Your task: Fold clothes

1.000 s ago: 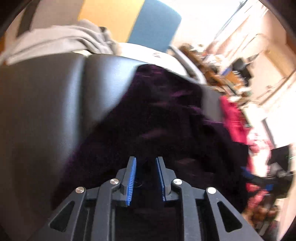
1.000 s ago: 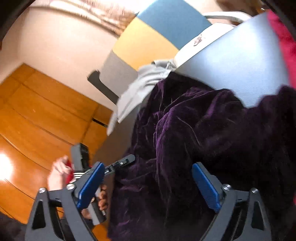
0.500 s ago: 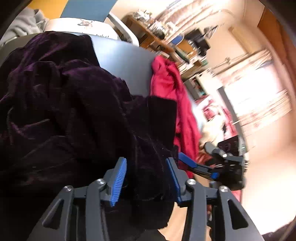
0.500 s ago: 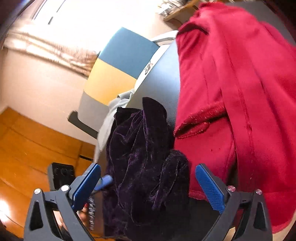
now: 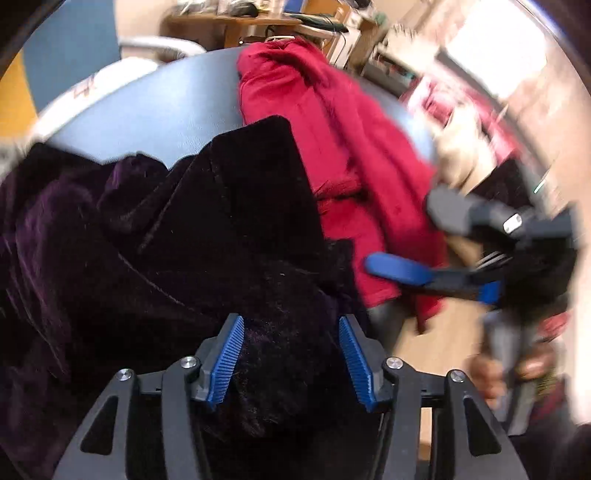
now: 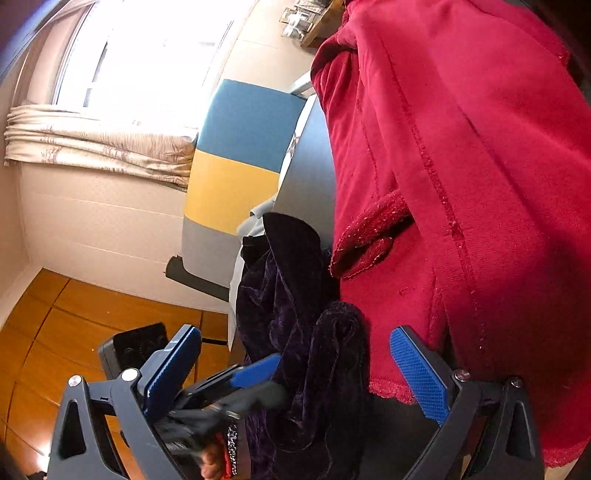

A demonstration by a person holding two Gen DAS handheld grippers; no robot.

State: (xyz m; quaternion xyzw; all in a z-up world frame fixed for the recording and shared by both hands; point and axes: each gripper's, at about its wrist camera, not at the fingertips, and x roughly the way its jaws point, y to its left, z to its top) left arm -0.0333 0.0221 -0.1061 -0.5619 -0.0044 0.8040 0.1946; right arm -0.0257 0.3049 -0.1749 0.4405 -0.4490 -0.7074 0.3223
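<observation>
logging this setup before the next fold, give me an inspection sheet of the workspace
surface: dark padded top, mostly covered
job's things: purple velvet garment bunched; red garment beside it, touching
clutter: grey cloth at the far edge
grippers: left gripper opening, velvet between its fingers; right gripper open wide, facing both garments
cables: nothing seen
surroundings: colour-block panel, curtain, wood floor, cluttered desk

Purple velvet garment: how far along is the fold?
Done: nothing looks folded; the purple velvet garment lies bunched on the dark table. In hand: the left tongs are opening with velvet between them; the right tongs are wide open, gripping nothing. Left: fold it, then the red garment.
</observation>
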